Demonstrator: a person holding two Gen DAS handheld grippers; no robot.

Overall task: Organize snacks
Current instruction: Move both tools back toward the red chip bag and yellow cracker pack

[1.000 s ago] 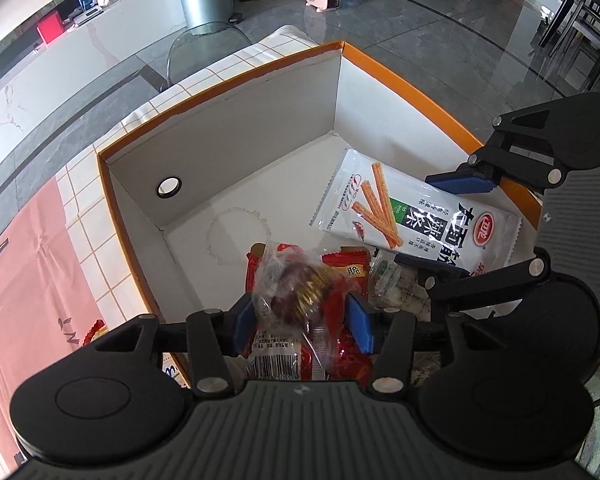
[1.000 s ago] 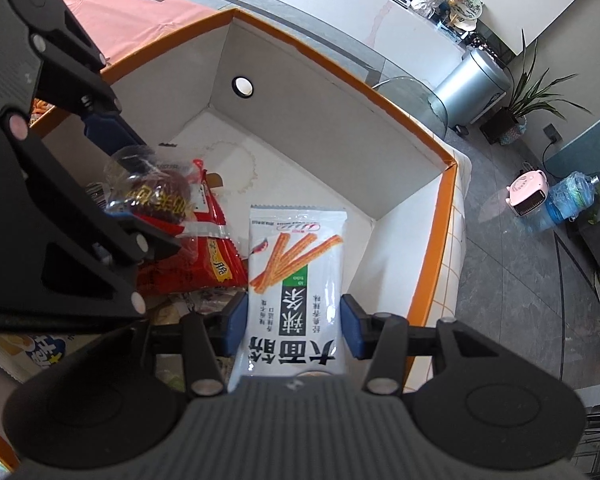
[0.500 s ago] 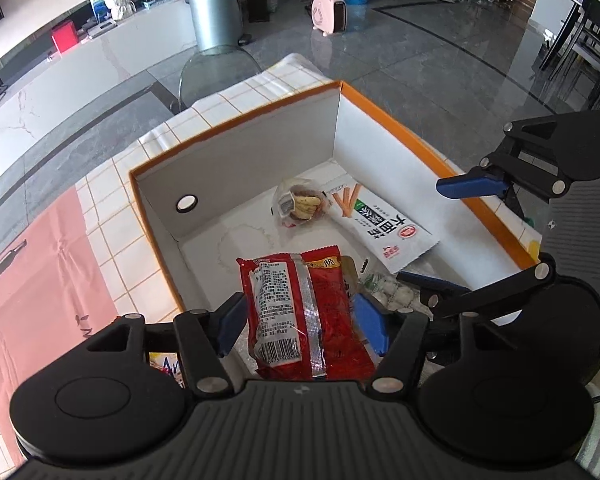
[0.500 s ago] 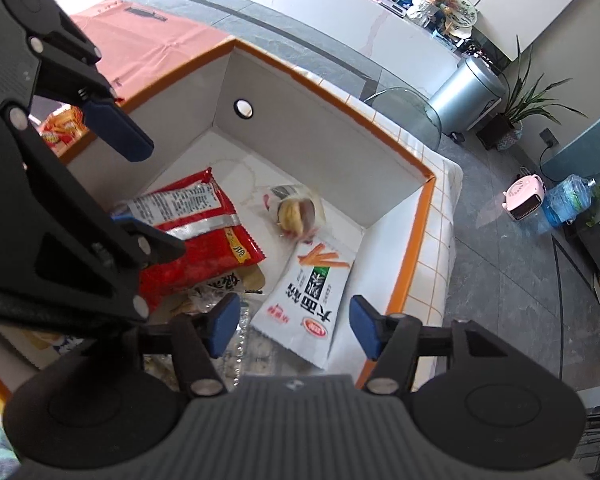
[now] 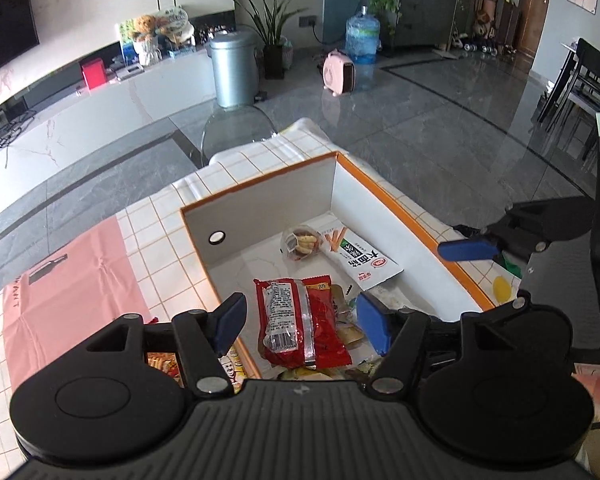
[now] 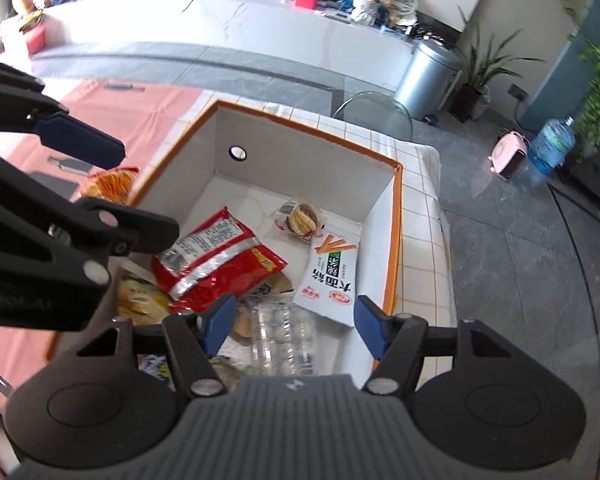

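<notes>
A white box with an orange rim [image 5: 384, 196] [image 6: 394, 220] stands on the tiled table. Inside lie a red snack packet [image 5: 296, 320] [image 6: 216, 260], a white noodle-stick packet [image 5: 364, 260] [image 6: 332, 276], a small clear bag of round snacks [image 5: 302, 242] [image 6: 302, 218] and a clear tray of pale balls [image 6: 282, 336]. My left gripper [image 5: 300, 320] is open and empty above the near end of the box. My right gripper [image 6: 294, 326] is open and empty above the box's near right side.
A pink cloth [image 5: 68, 272] lies on the table left of the box. More snack packets [image 6: 108, 184] lie outside the box's left wall. The table edge and grey floor are beyond the box, with a metal bin [image 5: 234, 68].
Both grippers let go of their snacks and opened. The clear bag and the noodle-stick packet now lie in the box. Both grippers have risen and pulled back.
</notes>
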